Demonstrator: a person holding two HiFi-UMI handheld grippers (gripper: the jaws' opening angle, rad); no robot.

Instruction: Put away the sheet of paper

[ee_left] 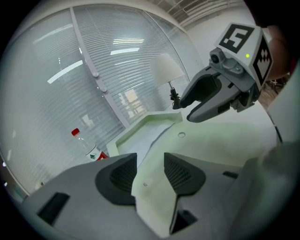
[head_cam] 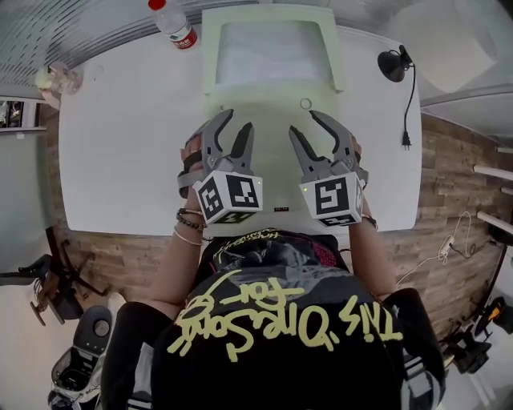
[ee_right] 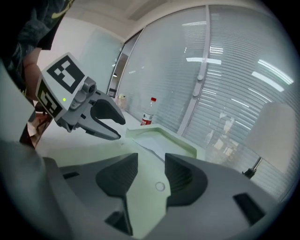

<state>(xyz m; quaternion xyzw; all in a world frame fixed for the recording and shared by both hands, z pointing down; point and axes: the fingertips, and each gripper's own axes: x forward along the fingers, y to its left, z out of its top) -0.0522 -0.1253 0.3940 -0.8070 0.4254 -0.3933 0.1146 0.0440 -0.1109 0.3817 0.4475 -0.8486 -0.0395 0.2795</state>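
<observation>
Sheet of paper (head_cam: pixel 272 52): white, flat, its near edge a little uneven; it lies inside the raised rim of the pale green document case (head_cam: pixel 208 56), at the far side of the white table (head_cam: pixel 120 144).
Case flap (head_cam: pixel 272 152): folded out flat toward the person, with a small round snap (head_cam: pixel 305 103).
Left gripper (head_cam: pixel 238 120): jaws partly apart, nothing between them, above the flap.
Right gripper (head_cam: pixel 303 122): likewise part open and empty, beside the left.
Water bottle (head_cam: pixel 172 24): left of the case.

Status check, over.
Left gripper and right gripper open, empty. White sheet of paper lying in pale green tray. Red-capped plastic bottle and black lamp stand aside.
</observation>
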